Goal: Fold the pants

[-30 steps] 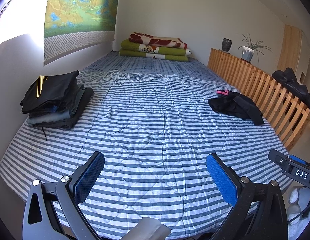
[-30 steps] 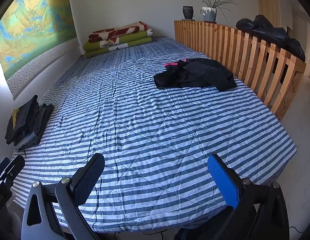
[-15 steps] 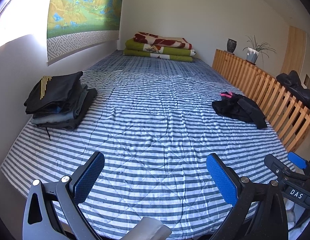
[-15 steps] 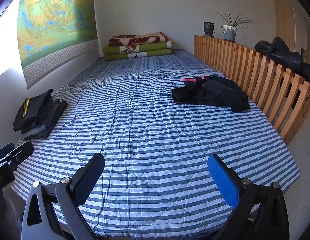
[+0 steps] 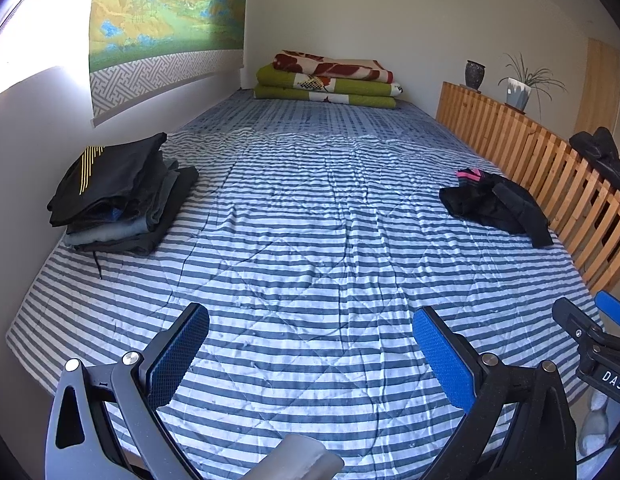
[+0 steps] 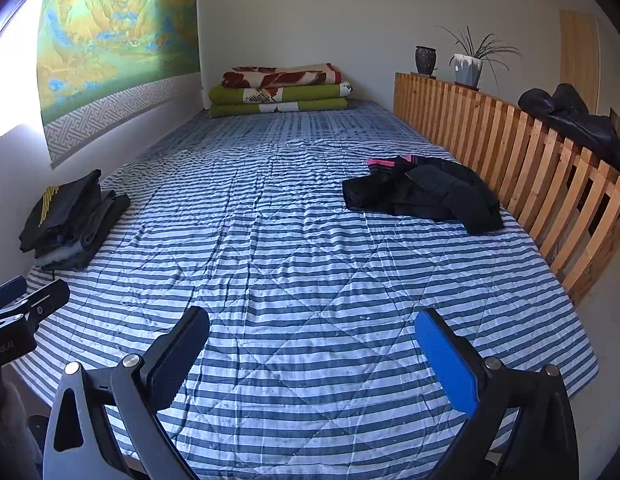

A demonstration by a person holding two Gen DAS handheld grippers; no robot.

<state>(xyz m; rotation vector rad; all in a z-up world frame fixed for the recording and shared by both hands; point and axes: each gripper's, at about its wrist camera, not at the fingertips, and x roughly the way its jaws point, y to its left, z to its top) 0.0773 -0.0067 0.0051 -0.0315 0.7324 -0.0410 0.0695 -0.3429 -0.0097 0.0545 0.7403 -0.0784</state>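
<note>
Two empty tongs [image 5: 310, 354] [image 6: 312, 354] above striped bed [image 6: 310, 280].

My grippers' textured blue pads [image 5: 442, 364], matt black cloth pants [image 6: 426, 194], quilted striped cotton bedspread [image 6: 310, 264], bare slatted wood rail [image 6: 522, 156].

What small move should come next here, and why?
Probably carry the right gripper forward and rightward to the crumpled black pants by the wooden railing. Both grippers are open and empty, the left gripper too, and that garment lies unfolded, apart from the folded stack.
</note>
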